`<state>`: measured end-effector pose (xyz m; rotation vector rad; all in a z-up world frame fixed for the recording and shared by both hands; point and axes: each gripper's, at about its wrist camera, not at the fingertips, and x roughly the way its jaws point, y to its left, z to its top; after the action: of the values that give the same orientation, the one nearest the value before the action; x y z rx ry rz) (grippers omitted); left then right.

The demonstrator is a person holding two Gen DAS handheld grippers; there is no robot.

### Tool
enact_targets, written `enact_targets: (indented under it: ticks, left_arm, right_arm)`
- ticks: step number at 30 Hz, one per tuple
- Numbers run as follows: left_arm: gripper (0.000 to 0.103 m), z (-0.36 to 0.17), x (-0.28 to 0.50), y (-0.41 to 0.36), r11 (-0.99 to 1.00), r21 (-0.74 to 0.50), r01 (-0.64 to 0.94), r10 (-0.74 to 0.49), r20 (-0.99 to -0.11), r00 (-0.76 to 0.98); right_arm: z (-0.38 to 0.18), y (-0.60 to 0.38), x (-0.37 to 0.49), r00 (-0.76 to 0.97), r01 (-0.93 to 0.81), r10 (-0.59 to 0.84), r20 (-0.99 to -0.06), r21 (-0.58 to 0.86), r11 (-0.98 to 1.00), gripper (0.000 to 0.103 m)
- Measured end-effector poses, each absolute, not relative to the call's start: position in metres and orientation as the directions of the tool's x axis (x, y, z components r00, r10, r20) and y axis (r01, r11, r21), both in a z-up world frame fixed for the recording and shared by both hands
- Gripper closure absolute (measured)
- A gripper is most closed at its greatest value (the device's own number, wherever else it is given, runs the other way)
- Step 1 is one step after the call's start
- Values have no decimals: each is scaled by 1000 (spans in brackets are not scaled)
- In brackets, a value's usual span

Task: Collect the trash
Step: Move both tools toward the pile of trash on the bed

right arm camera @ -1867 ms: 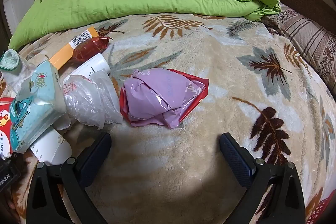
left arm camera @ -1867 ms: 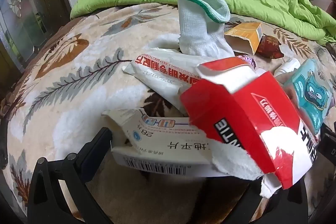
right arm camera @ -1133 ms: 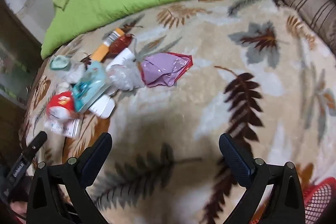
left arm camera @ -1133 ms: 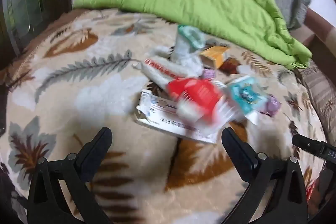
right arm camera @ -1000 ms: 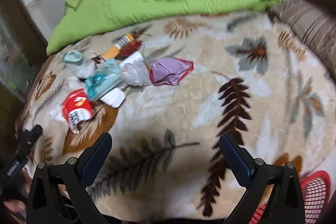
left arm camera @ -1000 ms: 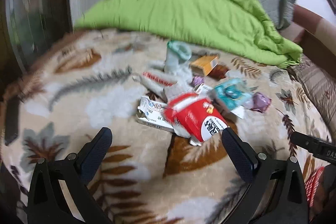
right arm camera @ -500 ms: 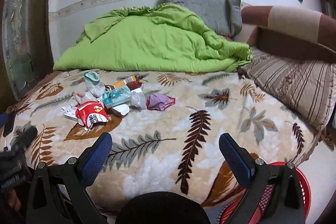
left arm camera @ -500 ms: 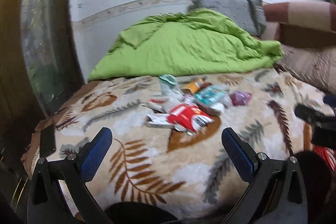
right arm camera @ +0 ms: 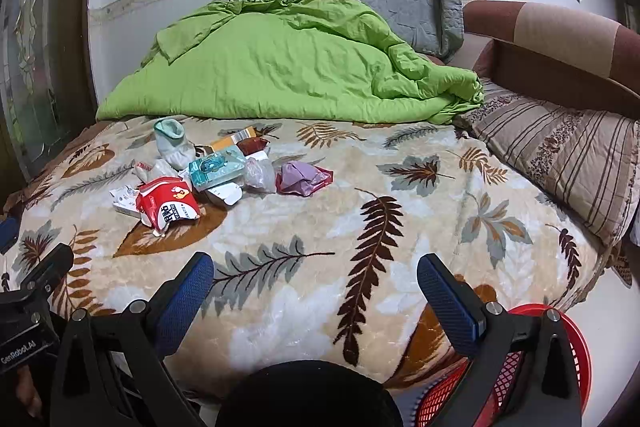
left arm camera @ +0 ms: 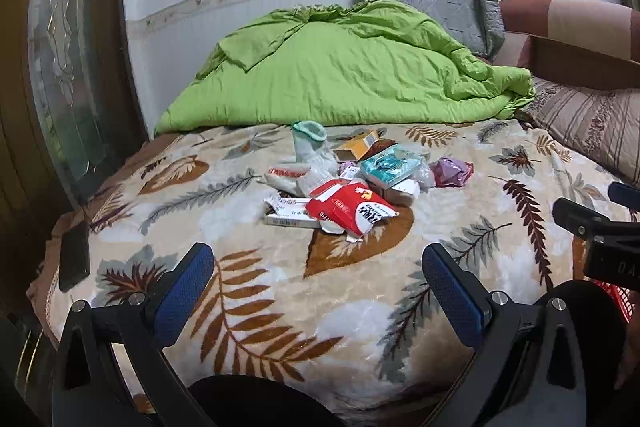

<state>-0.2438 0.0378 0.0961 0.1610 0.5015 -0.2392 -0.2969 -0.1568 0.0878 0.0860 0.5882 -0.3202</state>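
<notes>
nothing looks collected yet. the trash (right arm camera: 192,183) lies heaped on the bed (right arm camera: 400,227), toward its left edge and short of the green quilt (right arm camera: 280,67): a red carton (right arm camera: 168,205), a teal pack (right arm camera: 216,167), a purple wrapper (right arm camera: 302,178), a sock (right arm camera: 172,143), some boxes. the left gripper (left arm camera: 318,289) and right gripper (right arm camera: 316,285) hover at the near edge, fingers spread wide, holding nothing. the red basket (right arm camera: 576,347) sits on the floor by the near right corner; what shows of it looks empty, so every piece is left to move.
</notes>
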Motion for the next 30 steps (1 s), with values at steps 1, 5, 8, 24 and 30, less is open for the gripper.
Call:
enact_targets:
  ticks: [1,5,8,24,30]
  left_arm:
    - [0,96,-243,39,960,89,264,-187,-497,847]
    - [0,94,-238,44,967,63,249,-182,-512,839]
    - [0,94,-237,46,969,60,242,-177,-518,837]
    - [0,93,-235,50,968,59,243,-178,-520,835]
    - [0,93,-235,51,968,56,243,-179,-522,834]
  right_arm:
    - [88,-157,-297,782,322,-273,-561,-11,947,0]
    - [88,-158,-296,778,323,-273,-566,-13,946,0]
    - [87,-158,-295,778,323,-273,-566,-12,946,0]
    - [87,-158,-295,775,323,-274,-570,-15,946,0]
    - [86,-158,-295,773,322,-274,-572,-17,946,0]
